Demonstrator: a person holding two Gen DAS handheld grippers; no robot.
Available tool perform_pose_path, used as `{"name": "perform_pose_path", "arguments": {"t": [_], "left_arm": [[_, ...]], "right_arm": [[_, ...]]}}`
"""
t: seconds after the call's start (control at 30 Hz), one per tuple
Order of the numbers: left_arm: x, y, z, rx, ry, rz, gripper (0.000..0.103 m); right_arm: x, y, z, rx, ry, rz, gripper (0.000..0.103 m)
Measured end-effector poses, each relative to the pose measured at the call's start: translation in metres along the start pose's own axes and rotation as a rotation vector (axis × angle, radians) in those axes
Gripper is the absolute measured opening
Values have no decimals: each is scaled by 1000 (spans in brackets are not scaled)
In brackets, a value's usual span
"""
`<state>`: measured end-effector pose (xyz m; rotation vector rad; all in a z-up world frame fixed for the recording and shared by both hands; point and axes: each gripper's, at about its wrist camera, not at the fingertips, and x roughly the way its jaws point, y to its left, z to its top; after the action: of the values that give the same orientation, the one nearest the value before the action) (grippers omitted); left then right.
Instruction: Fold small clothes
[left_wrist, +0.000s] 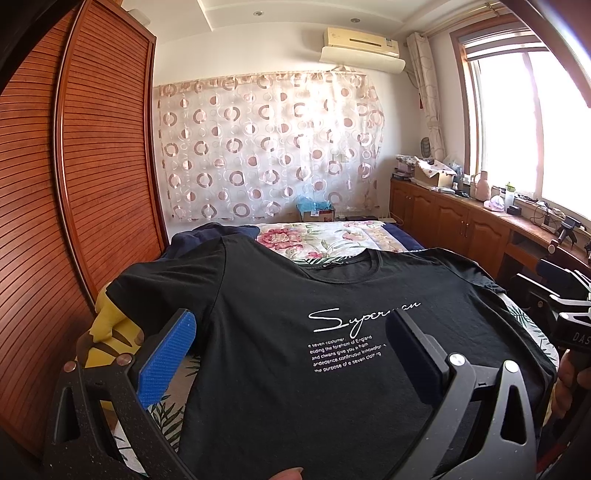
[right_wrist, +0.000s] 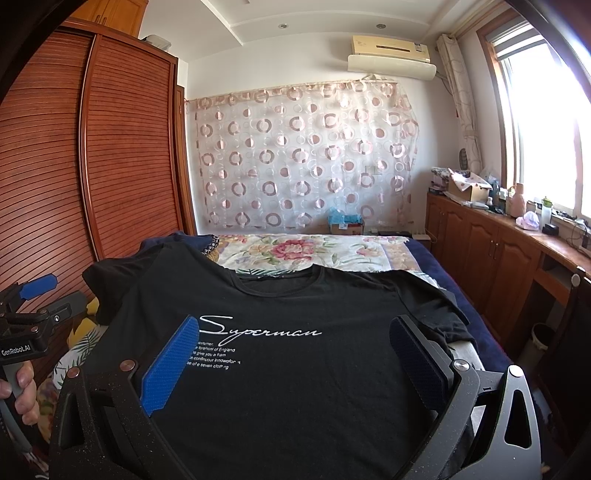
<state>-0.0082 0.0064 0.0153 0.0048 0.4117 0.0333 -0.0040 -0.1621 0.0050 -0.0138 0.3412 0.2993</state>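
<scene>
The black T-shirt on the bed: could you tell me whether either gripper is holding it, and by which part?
Nothing is held. The left gripper and the right gripper are both open above the black T-shirt, which lies spread flat on the bed.

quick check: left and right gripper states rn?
Left gripper: open, empty, above the black T-shirt.
Right gripper: open, empty, above the same shirt.

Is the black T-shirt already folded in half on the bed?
No, the T-shirt lies spread flat, with its collar, both sleeves and the white print all showing.
</scene>
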Motion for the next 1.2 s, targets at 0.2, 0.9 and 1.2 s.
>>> {"name": "perform_pose_path", "arguments": {"t": [0.2,0.9,1.2], "left_arm": [[-1,0,1,1,0,0,103],[18,8,-6,1,57,0,103],[38,29,-18,2,111,-25,103]], "right_arm": [[0,0,0,1,0,0,103],[9,2,-3,-2,24,4,103],[26,3,2,-15,65,8,103]]}}
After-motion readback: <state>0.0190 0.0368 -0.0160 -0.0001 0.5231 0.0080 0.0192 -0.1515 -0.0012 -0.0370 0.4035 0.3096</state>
